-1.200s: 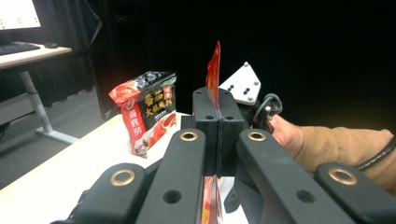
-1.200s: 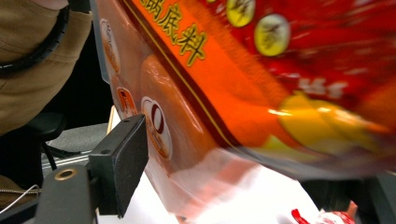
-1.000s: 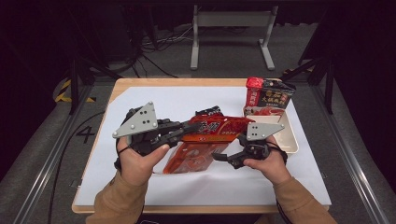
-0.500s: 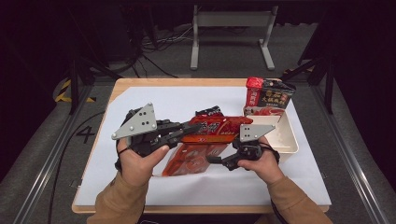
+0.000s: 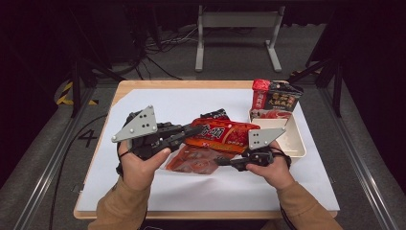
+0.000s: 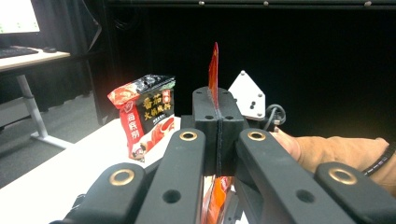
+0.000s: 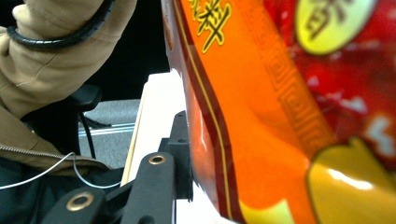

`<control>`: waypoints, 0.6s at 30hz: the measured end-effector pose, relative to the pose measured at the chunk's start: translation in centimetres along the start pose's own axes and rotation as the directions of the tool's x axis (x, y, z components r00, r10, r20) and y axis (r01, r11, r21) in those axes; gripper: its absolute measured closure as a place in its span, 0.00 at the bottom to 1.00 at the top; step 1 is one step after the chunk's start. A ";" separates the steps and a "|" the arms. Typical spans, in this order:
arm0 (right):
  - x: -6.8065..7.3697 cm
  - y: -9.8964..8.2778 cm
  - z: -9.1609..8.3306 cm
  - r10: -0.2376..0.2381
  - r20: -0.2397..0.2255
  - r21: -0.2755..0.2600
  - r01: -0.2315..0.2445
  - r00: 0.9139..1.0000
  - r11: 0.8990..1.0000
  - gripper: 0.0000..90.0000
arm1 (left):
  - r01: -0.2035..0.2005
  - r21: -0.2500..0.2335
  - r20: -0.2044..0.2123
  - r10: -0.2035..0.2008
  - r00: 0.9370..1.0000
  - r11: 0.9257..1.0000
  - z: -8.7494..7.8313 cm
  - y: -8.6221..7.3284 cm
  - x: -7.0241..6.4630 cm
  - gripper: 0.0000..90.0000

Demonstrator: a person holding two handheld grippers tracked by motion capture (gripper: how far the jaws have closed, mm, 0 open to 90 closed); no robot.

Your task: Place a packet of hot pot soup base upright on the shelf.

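Setting reads as a lab or recording studio, not a home. Black curtains close off the walls on all sides. Grey carpet floor [image 5: 206,67]. A wooden table [image 5: 191,85] under a white sheet [image 5: 158,103] stands between aluminium rails [image 5: 52,153] running along the floor. Yellow-and-black hazard tape [image 5: 64,93] and a taped numeral "4" [image 5: 88,138] mark the floor at left. Loose cables [image 5: 158,45] trail behind the table near a grey metal stand [image 5: 237,28]. The left gripper view catches a desk [image 6: 28,56] with a keyboard [image 6: 14,50] and a lit monitor [image 6: 16,16] off to the side.
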State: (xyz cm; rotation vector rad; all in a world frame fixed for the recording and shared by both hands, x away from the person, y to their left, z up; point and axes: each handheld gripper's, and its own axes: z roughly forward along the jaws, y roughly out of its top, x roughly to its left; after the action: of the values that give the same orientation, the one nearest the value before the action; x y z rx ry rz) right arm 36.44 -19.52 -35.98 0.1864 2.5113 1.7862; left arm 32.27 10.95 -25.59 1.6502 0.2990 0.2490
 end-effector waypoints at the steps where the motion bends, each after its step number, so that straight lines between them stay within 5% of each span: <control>1: 0.0 0.1 -0.1 0.001 0.000 0.006 -0.001 1.000 1.000 0.77 | -0.001 -0.002 -0.001 0.001 1.000 1.000 -0.1 0.0 0.0 1.00; 12: 0.5 1.1 -1.3 -0.040 0.060 0.045 0.037 0.997 0.998 0.78 | 0.018 0.000 -0.002 -0.018 1.000 1.000 -0.3 -0.3 0.7 0.99; 18: 0.6 1.5 -2.2 -0.021 0.091 0.074 0.015 0.996 0.997 0.78 | 0.036 -0.010 -0.059 -0.036 0.998 0.999 -0.8 -0.5 1.2 0.77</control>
State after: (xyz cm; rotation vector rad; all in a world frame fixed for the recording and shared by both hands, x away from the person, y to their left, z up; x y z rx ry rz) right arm 35.69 -21.03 -33.82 0.2426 2.5075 1.6410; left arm 33.10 12.11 -26.03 1.6295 0.3719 0.2723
